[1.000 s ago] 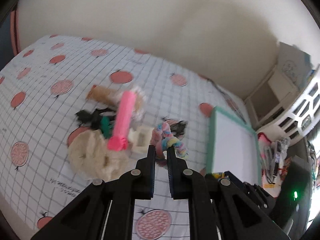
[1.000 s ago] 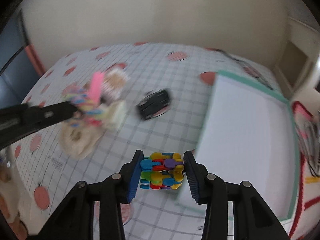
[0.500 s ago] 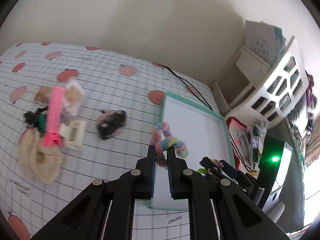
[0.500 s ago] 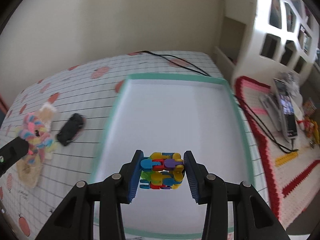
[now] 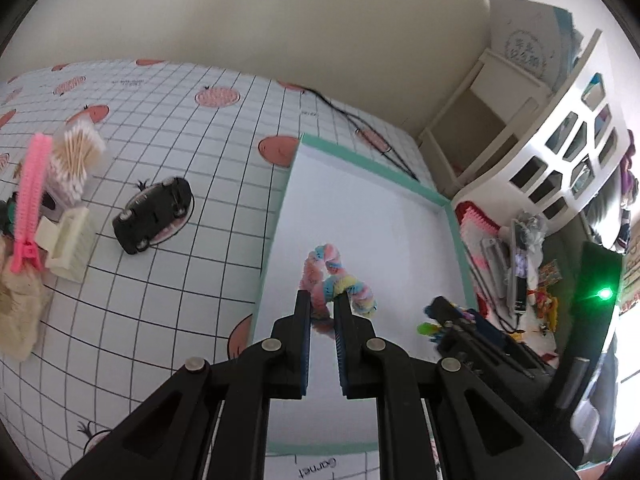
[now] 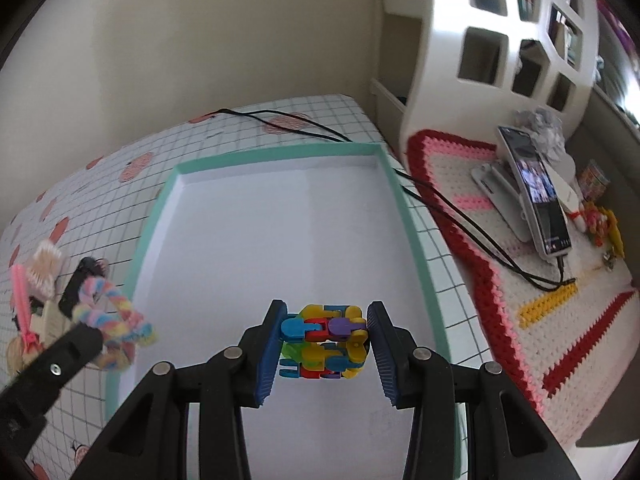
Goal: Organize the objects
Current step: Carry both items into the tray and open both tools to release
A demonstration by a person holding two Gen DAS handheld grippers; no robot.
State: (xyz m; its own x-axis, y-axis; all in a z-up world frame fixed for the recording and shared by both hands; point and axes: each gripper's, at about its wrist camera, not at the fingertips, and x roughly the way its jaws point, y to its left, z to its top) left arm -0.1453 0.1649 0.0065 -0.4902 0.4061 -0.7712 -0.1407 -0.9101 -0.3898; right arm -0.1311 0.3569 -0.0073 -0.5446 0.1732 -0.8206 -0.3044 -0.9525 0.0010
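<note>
The left claw [image 5: 322, 298] is pinching a pastel twisted hair tie [image 5: 336, 280], its jaws nearly together on the loop, and is holding it above the white floor of the green-rimmed tray [image 5: 360, 162] near the tray's left edge. The right claw [image 6: 327, 334] is gripping a block of colourful interlocked plastic pieces [image 6: 324, 336] between its blue pads, jaws partly apart at the block's width, and is hanging over the near part of the same tray. The tray is lying on the surface [image 5: 168, 280], which is covered by a checked cloth printed with red fruit. Left of the tray, a black toy car [image 5: 154, 214] is sitting on the cloth, and farther left a pink zipper [image 5: 28, 196], a box of cotton swabs [image 5: 76, 160] and a cream brush [image 5: 70, 242] are crowding together.
</note>
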